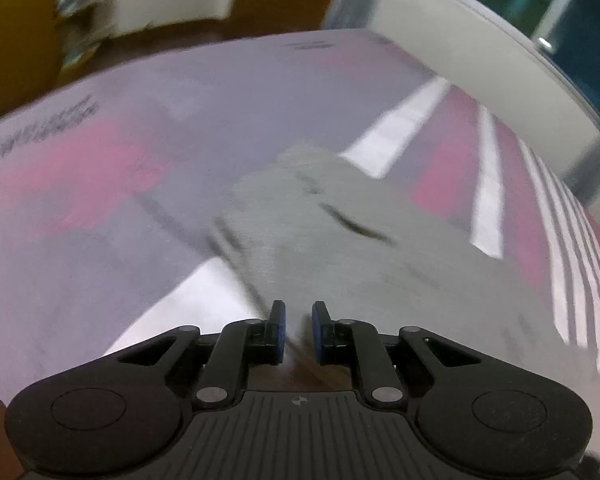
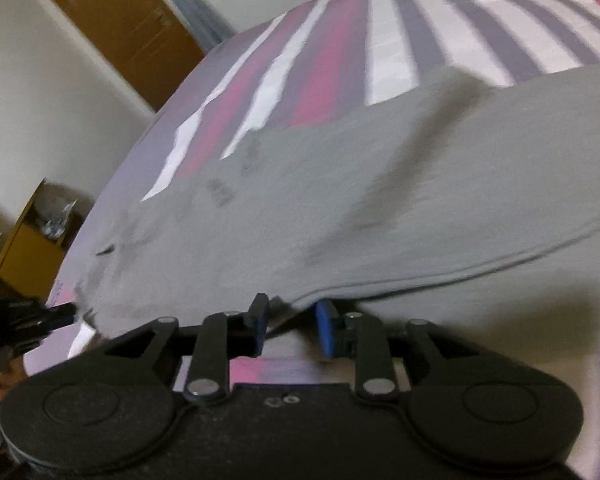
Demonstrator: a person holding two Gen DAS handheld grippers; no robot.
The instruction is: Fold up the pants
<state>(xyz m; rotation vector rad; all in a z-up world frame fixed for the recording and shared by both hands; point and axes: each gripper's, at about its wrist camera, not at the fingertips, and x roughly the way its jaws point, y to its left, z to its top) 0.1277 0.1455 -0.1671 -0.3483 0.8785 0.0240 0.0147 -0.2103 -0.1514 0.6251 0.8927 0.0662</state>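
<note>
The surroundings were blurred in both wrist views. A bedsheet (image 1: 172, 184) striped in lilac, pink and white lay beneath and ahead of both claws. Beyond it, ahead and to the left of the left gripper (image 1: 299, 330), stood a brown wooden cabinet (image 1: 16, 52); ahead and to its right ran a pale wall with a dark window (image 1: 580, 36). In the right wrist view a brown door (image 2: 128, 36) stood far ahead to the left of the right gripper (image 2: 292, 326), and a yellow shelf unit (image 2: 36, 240) sat lower on the same side. Nothing stood between either claw and the garment.

The grey pants (image 2: 380, 200) lay spread on the sheet — directly ahead of both claws, reaching away and to the right. The fabric looked plain grey, softly wrinkled, with a hemmed edge running along its near side in the right view and faint dark marks to the left.

The left gripper was clamped on a strip of the grey cloth, which ran up from between its blue pads. The right gripper's jaws stood parted — the hemmed edge sat at the tips, lifted over the right pad, and the pads did not press on it.
</note>
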